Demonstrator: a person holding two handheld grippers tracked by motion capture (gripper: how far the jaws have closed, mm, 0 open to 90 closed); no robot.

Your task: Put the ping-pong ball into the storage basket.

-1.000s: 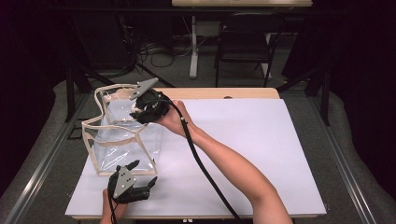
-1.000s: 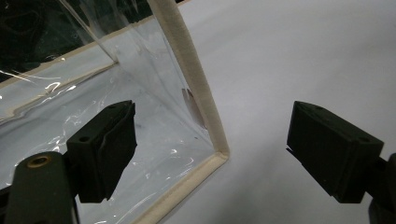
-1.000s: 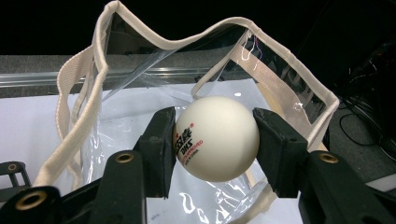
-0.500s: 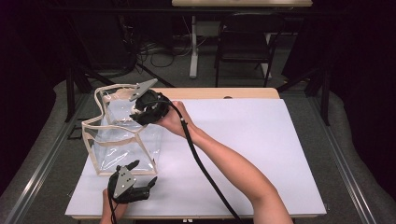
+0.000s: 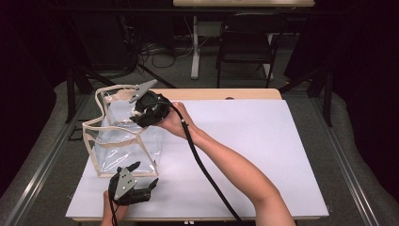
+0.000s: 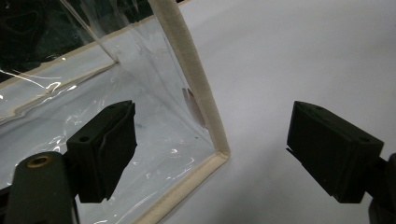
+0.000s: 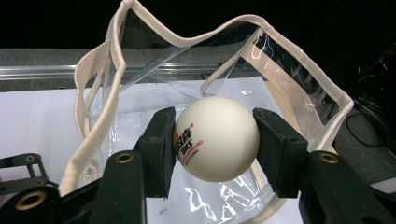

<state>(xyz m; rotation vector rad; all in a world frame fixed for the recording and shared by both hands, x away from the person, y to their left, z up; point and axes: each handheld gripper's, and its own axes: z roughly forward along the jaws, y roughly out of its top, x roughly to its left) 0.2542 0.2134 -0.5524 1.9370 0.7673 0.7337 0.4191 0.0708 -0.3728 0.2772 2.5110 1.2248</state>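
Note:
A clear plastic bag (image 5: 117, 153) with cream trim stands open at the left of the white table top (image 5: 254, 141). My right gripper (image 5: 139, 115) hovers over the bag's mouth. In the right gripper view, my right gripper (image 7: 215, 145) is shut on a white ping-pong ball (image 7: 217, 137) with red print, just above the bag's rim (image 7: 299, 86). My left gripper (image 5: 145, 173) rests low at the bag's near corner. In the left gripper view, my left gripper (image 6: 217, 140) is open, with the bag's trimmed bottom corner (image 6: 212, 140) between its jaws, untouched.
The white top has open room to the right of the bag. Beyond the wooden far edge (image 5: 226, 94) stand a black chair (image 5: 247, 42), a table leg (image 5: 194, 47) and cables on the floor. Metal rails (image 5: 42, 160) run along the left side.

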